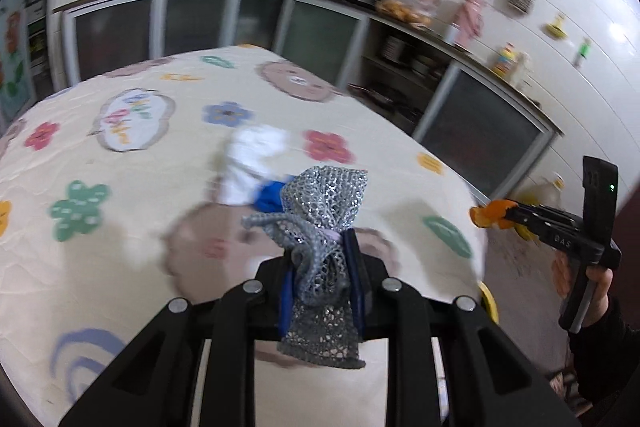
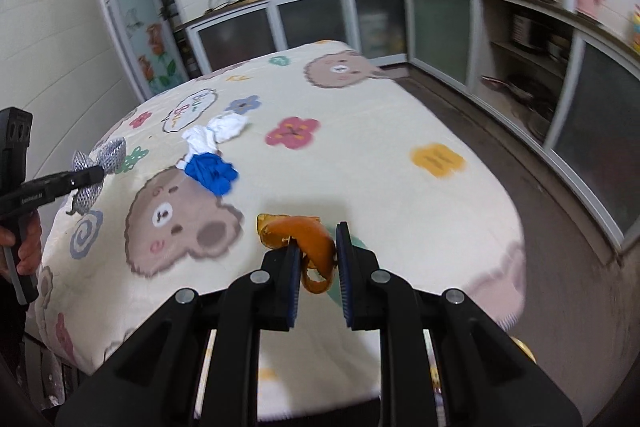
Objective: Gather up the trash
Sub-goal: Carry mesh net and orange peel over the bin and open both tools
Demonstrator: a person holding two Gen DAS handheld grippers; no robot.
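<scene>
Left wrist view is showing the left tongs [image 1: 320,263] pinching a grey mesh scrap [image 1: 324,227] between narrow jaws, the scrap sticking up above the tips and hanging below them. Off to the right, the right tongs [image 1: 494,217] are gripping an orange peel [image 1: 486,215]. From the right wrist, that peel [image 2: 316,247] is sitting between the right tongs [image 2: 318,255], curling out over the tips, above the near edge of the counter [image 2: 380,195] with its bear-and-flower cloth. White crumpled paper [image 2: 218,133] and a blue wad [image 2: 212,173], touching each other, are lying on the cloth farther back.
</scene>
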